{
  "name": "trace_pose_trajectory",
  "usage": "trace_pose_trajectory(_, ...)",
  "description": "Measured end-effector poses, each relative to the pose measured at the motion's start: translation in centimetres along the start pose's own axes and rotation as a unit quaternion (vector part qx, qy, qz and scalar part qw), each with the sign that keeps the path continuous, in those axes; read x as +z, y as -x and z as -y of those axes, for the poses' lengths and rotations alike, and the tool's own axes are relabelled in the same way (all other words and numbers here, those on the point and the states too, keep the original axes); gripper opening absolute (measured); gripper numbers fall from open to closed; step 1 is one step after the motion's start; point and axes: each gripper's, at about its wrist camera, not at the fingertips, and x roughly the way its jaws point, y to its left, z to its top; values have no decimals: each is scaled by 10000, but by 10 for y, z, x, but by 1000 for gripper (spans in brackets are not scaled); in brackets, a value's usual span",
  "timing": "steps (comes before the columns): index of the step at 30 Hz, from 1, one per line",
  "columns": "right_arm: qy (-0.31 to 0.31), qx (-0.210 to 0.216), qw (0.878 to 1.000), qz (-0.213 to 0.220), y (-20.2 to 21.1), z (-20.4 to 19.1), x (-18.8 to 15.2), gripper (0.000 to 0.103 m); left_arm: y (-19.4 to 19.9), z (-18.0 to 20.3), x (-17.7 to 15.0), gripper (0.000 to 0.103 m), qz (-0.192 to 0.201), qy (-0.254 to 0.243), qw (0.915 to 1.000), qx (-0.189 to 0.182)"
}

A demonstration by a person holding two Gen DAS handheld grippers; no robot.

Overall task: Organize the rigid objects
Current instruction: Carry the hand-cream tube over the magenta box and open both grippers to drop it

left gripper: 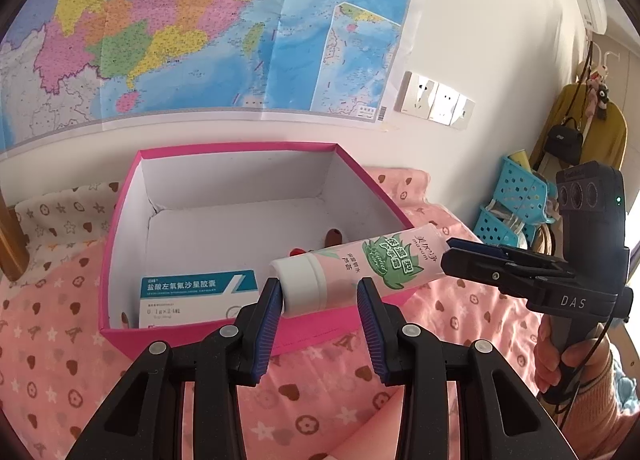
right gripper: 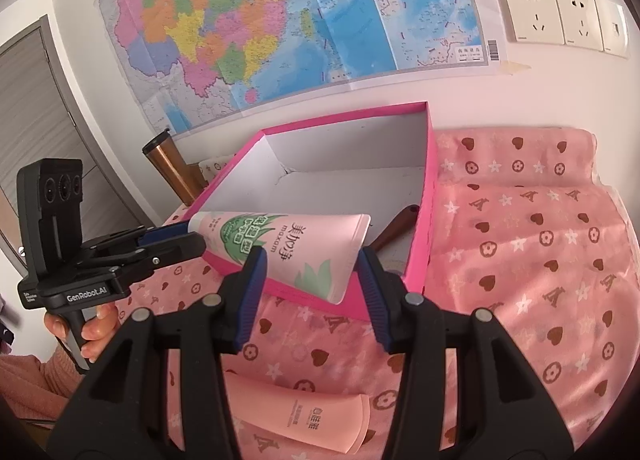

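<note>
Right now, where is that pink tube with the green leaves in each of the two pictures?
Left wrist view: the pink tube lies centre-right, white cap toward the camera, over the near wall of the pink box.
Right wrist view: the pink tube sits centre, flat end nearest.
Shared landmark: the wall map.

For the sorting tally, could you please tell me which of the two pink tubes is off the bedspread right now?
The aloe-print tube, held over the pink box by both tongs; the plain peach tube lies flat on the bedspread.
</note>
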Motion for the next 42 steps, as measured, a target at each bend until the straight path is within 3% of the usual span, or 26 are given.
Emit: trace_pose_trajectory(42,63,-242,9995,-200,-28,18,14,50,-45,-15,10,38,-377,-27,9991,211)
